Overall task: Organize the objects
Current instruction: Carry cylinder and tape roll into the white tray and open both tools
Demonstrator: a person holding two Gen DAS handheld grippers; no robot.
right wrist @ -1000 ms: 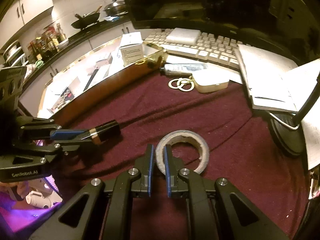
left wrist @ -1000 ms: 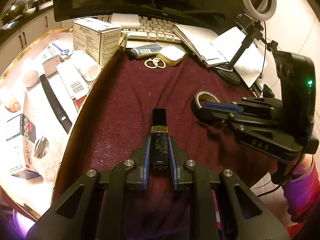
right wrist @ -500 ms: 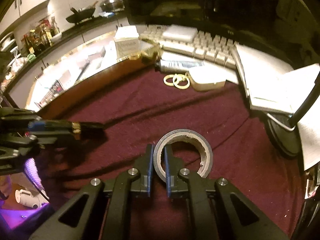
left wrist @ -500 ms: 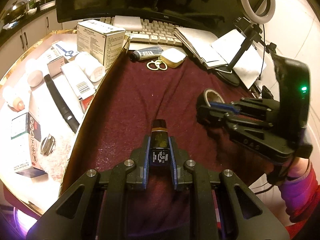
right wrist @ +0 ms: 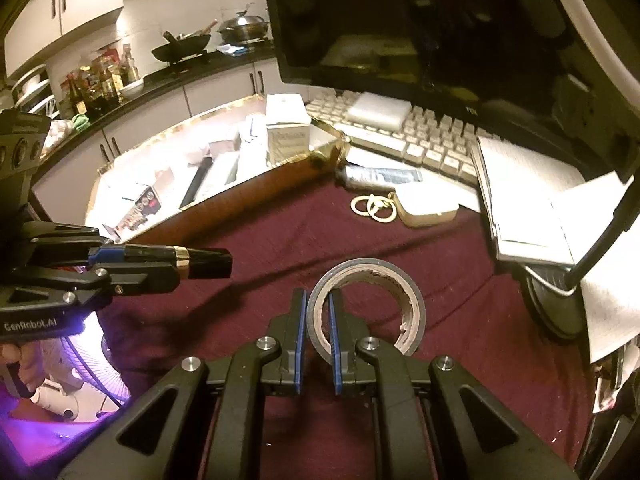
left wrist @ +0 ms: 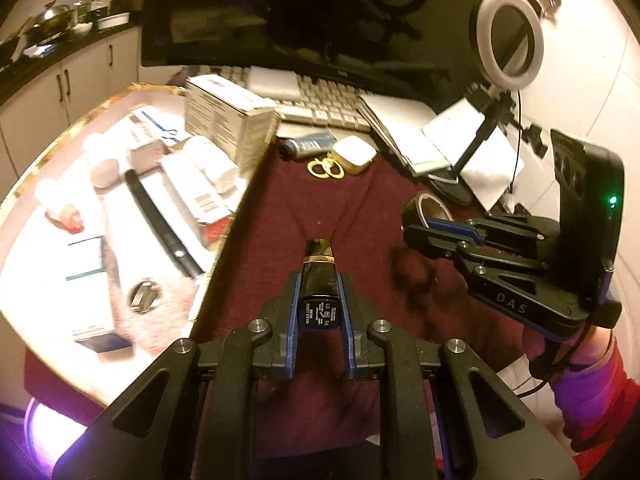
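The lipstick tube (left wrist: pixel 319 276), a square-section glossy black case with a thin gold band near its far end, is sitting clamped between the blue-lined pads of the left gripper (left wrist: pixel 319 280), its printed base label facing the left wrist camera. It is hanging clear above the maroon cloth (left wrist: pixel 280 216), a napped fabric showing shallow creases. In the right wrist view the same tube is projecting level toward 3 o'clock from the black fingers.

The tape roll (right wrist: pixel 366 304), a grey ring with a ragged pale cardboard core, is being gripped by the right gripper (right wrist: pixel 318 316): one pad is pressing inside the ring wall, the other outside. In the left wrist view the roll is appearing at 2 o'clock of the tube, well apart from it.

At 9 to 11 o'clock of the tube, a gold-rimmed tray (left wrist: pixel 120 94) with a white floor is holding printed cardboard boxes (left wrist: pixel 228 120), a slim black rod and white cylindrical containers. At 12 o'clock, near the cloth's far edge, a dark squeeze tube (left wrist: pixel 310 145), two gold rings (left wrist: pixel 326 169) and a rounded white case (left wrist: pixel 354 154) are lying close together. Beyond them a cream keyboard (left wrist: pixel 320 100) is lying under a dark monitor (left wrist: pixel 300 12). At 1 o'clock a white ring light (left wrist: pixel 512 38) is standing on a black stem beside stacked papers.
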